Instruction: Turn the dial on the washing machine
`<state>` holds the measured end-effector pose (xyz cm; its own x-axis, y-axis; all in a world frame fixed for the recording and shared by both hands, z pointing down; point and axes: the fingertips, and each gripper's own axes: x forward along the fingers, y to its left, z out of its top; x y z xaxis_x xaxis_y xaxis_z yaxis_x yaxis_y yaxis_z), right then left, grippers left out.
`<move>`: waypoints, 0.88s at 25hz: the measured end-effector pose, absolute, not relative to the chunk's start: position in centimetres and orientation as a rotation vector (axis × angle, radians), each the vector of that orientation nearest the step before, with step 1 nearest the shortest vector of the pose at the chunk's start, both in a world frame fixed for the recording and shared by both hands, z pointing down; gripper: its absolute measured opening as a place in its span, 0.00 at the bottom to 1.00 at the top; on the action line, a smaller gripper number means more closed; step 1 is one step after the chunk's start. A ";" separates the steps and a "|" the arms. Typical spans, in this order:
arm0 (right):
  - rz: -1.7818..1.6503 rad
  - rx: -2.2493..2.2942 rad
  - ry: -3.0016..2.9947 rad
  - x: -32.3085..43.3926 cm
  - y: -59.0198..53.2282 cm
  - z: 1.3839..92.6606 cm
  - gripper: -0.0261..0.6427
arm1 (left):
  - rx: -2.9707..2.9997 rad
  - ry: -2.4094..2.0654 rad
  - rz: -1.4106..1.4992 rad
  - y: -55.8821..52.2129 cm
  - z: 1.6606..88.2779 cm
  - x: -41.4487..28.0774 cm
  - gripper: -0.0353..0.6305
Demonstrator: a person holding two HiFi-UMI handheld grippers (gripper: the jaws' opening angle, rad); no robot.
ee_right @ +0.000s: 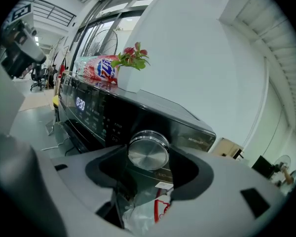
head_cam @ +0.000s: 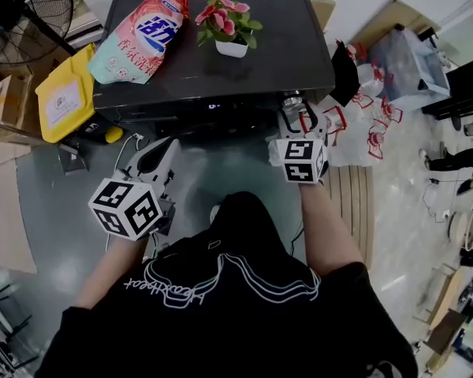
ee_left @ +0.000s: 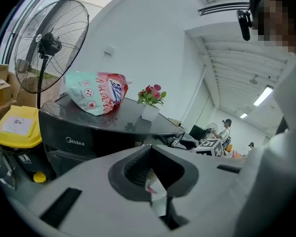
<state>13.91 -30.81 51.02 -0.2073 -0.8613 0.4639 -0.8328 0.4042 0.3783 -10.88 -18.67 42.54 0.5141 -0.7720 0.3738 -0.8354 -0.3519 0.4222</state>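
Note:
The black washing machine [head_cam: 292, 38] stands in front of me, its front panel [ee_right: 103, 117] lit with a display. Its round silver dial [ee_right: 148, 150] sits at the panel's right end and shows small in the head view as the dial [head_cam: 290, 99]. My right gripper [ee_right: 148, 157] is shut on the dial, a dark pad against each side, and in the head view the right gripper [head_cam: 296, 120] reaches up to the panel. My left gripper [head_cam: 156, 160] hangs shut and empty before the machine's lower left front. The left gripper [ee_left: 155, 174] points past the machine [ee_left: 74, 132].
A detergent pouch [head_cam: 139, 34] and a potted flower [head_cam: 229, 26] rest on the machine's top. A yellow bin [head_cam: 63, 97] and a standing fan [head_cam: 24, 10] are to the left. White bags with red print [head_cam: 363, 124] lie on the floor at right.

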 end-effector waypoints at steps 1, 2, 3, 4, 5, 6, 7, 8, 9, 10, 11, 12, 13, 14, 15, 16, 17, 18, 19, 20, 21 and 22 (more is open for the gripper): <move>-0.037 1.443 -2.058 13.9 -30.8 51.0 0.44 | 2.187 -1.306 0.146 -18.7 42.6 -10.9 0.06; -0.013 1.450 -2.070 14.0 -30.8 51.0 0.44 | 2.187 -1.305 0.147 -18.7 42.6 -10.9 0.06; 0.012 1.457 -2.082 14.0 -30.8 50.9 0.44 | 2.188 -1.304 0.147 -18.7 42.6 -10.8 0.06; 0.035 1.465 -2.093 14.0 -30.8 50.9 0.44 | 2.190 -1.304 0.148 -18.7 42.5 -10.8 0.06; 0.056 1.471 -2.103 14.0 -30.8 50.9 0.44 | 2.194 -1.305 0.150 -18.7 42.5 -10.7 0.06; 0.077 1.477 -2.110 14.0 -30.9 50.9 0.44 | 2.198 -1.303 0.150 -18.7 42.4 -10.6 0.06; 0.100 1.481 -2.119 14.1 -30.9 50.9 0.44 | 2.201 -1.300 0.150 -18.7 42.4 -10.4 0.06; 0.127 1.487 -2.131 14.2 -30.9 51.0 0.44 | 2.204 -1.295 0.148 -18.7 42.4 -10.3 0.06; 0.159 1.493 -2.147 14.3 -30.9 51.0 0.44 | 2.207 -1.289 0.146 -18.7 42.3 -10.2 0.06; 0.190 1.500 -2.163 14.4 -30.9 51.1 0.44 | 2.208 -1.286 0.146 -18.8 42.3 -10.2 0.06; 0.219 1.505 -2.177 14.4 -31.0 51.1 0.44 | 2.209 -1.284 0.145 -18.8 42.3 -10.2 0.06; 0.246 1.509 -2.189 14.5 -31.0 51.1 0.44 | 2.208 -1.284 0.145 -18.9 42.4 -10.2 0.06; 0.273 1.514 -2.201 14.5 -31.0 51.1 0.44 | 2.207 -1.283 0.146 -18.9 42.5 -10.2 0.06; 0.305 1.521 -2.216 14.6 -31.0 51.1 0.44 | 2.206 -1.283 0.147 -18.9 42.5 -10.2 0.06; 0.342 1.529 -2.235 14.6 -31.1 51.1 0.44 | 2.206 -1.282 0.147 -18.8 42.6 -10.2 0.06; 0.380 1.538 -2.253 14.7 -31.1 51.1 0.44 | 2.206 -1.280 0.148 -18.8 42.7 -10.2 0.06; 0.415 1.544 -2.269 14.7 -31.1 51.1 0.44 | 2.207 -1.278 0.149 -18.8 42.7 -10.1 0.06; 0.440 1.547 -2.280 14.8 -31.1 51.1 0.44 | 2.208 -1.277 0.149 -18.7 42.7 -10.0 0.06; 0.457 1.549 -2.286 14.8 -31.0 51.1 0.44 | 2.209 -1.275 0.150 -18.7 42.7 -9.9 0.06; 0.467 1.551 -2.287 14.8 -31.0 51.2 0.44 | 2.210 -1.273 0.149 -18.7 42.7 -9.8 0.06; 0.472 1.552 -2.287 14.9 -31.0 51.2 0.44 | 2.212 -1.271 0.148 -18.7 42.6 -9.8 0.06; 0.476 1.553 -2.286 14.9 -31.0 51.2 0.44 | 2.214 -1.270 0.148 -18.7 42.6 -9.7 0.06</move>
